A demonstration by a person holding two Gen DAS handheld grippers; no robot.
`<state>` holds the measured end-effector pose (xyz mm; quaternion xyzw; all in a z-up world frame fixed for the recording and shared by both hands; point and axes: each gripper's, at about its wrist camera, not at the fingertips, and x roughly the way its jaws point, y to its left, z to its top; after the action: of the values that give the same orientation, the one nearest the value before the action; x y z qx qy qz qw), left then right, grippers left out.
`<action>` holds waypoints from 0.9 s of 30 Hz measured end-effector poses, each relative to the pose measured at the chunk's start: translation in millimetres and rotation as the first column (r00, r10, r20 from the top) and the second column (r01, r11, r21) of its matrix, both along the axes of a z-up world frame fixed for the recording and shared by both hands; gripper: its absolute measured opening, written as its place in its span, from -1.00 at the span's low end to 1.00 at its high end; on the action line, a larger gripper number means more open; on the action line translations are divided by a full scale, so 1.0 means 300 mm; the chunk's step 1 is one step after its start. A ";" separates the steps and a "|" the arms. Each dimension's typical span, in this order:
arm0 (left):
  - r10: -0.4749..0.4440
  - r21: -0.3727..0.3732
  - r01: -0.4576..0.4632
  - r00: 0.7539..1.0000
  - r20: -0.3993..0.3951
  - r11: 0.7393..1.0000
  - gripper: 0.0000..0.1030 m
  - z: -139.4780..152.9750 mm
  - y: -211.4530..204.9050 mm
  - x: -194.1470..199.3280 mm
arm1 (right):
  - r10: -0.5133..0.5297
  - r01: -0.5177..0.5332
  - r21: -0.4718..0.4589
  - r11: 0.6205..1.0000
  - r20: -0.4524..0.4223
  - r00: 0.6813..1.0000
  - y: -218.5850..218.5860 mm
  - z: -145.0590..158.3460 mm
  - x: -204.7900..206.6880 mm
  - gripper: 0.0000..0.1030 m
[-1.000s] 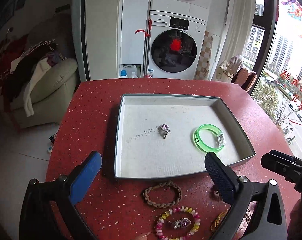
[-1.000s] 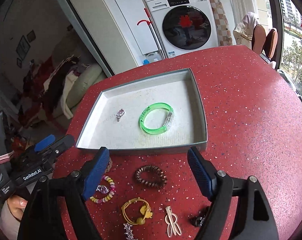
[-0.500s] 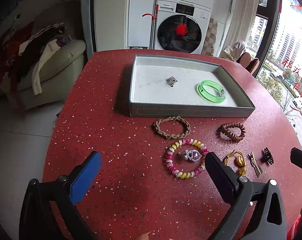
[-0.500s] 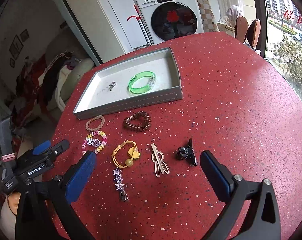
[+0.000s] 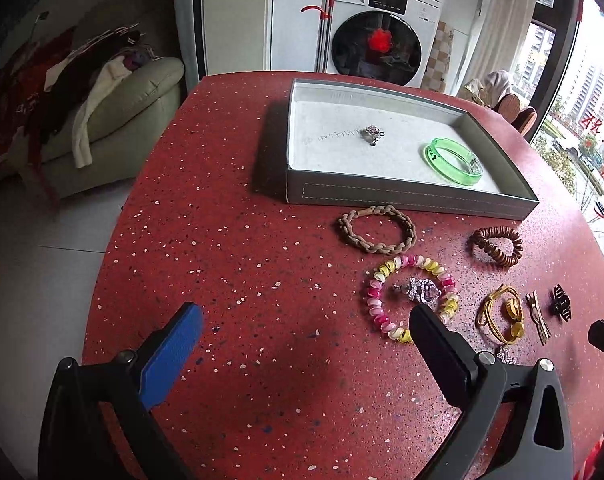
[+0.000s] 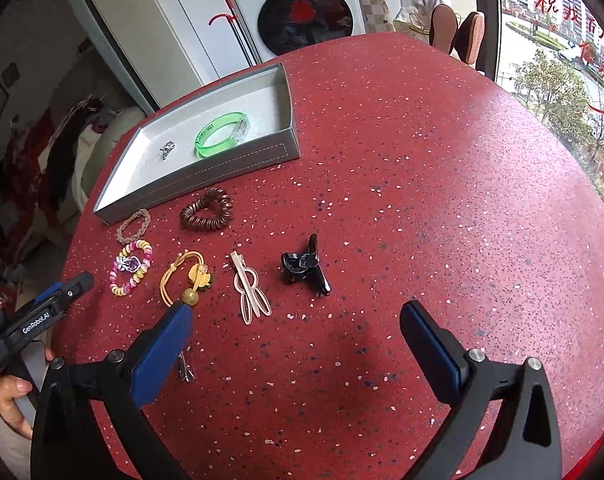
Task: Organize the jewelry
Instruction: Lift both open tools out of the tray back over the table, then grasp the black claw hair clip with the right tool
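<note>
Jewelry is mostly out on the red tabletop (image 6: 422, 160): a beaded bracelet (image 5: 412, 298), a brown coil (image 6: 207, 215), a black claw clip (image 6: 305, 270) and more. Only the green bangle (image 5: 454, 156) and a small charm (image 5: 373, 134) sit in the gray tray (image 5: 406, 198). I just pulled both hand-held grippers back from the tray (the right one (image 6: 298, 344) opened wider), so the left (image 5: 302, 340) and right are both spread wide and empty. I think picking the next piece comes now.
</note>
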<state>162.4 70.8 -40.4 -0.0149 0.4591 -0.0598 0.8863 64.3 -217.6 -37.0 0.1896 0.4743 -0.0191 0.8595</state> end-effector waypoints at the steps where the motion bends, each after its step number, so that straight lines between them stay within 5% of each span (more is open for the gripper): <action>1: 0.002 0.003 -0.002 1.000 -0.008 1.000 1.00 -0.008 -0.002 0.003 | 0.000 0.000 -0.009 1.000 -0.002 1.000 -0.001 -0.003 0.002 1.00; 19: -0.017 0.046 0.021 0.998 -0.066 0.999 1.00 -0.072 -0.078 0.062 | 0.071 -0.079 -0.142 0.987 -0.065 0.995 0.025 -0.075 0.117 0.75; 27: -0.029 0.066 0.033 0.998 -0.052 0.997 1.00 -0.074 -0.117 0.061 | 0.098 -0.112 -0.243 0.964 -0.069 0.993 0.052 -0.071 0.145 0.28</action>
<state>180.5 35.7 -62.6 0.0204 0.4832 -0.0577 0.8734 107.7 -202.0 -58.3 0.0555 0.5018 -0.0377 0.8624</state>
